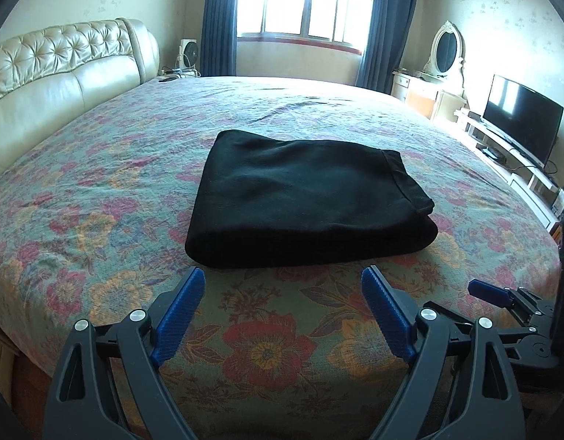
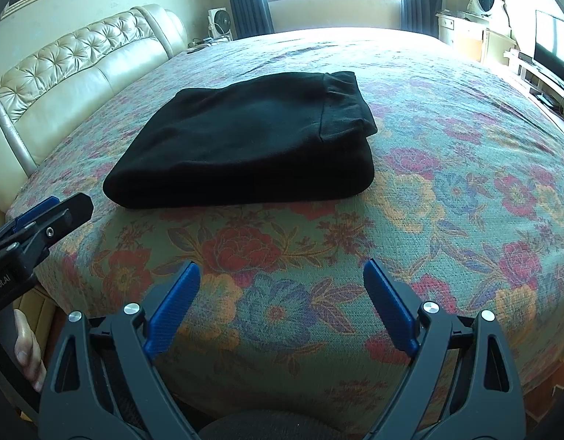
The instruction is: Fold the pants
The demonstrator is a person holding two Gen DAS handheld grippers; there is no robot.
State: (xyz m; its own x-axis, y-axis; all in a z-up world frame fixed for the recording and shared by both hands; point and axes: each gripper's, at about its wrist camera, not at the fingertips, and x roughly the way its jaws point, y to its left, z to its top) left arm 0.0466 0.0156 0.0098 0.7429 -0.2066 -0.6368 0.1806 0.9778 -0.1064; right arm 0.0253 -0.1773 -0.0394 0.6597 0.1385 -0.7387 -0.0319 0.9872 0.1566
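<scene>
straight ahead of both tongs, on the floral bedspread (image 1: 98, 190), the black pants (image 1: 304, 198) lie already folded into a thick rectangle, its long axis running across the view, left to right. the waistband end (image 2: 340, 106) sits on the pants' right side, the smooth folded edge faces the tongs. the left gripper (image 1: 282, 315) hangs released, jaws spread wide, empty, just short of the pants' near edge. the right gripper (image 2: 282, 308) is likewise splayed and holding nothing, a little further back from that edge and off toward the pants' right half. judging by this, the left one is nearer, and the fold looks finished or nearly so.
</scene>
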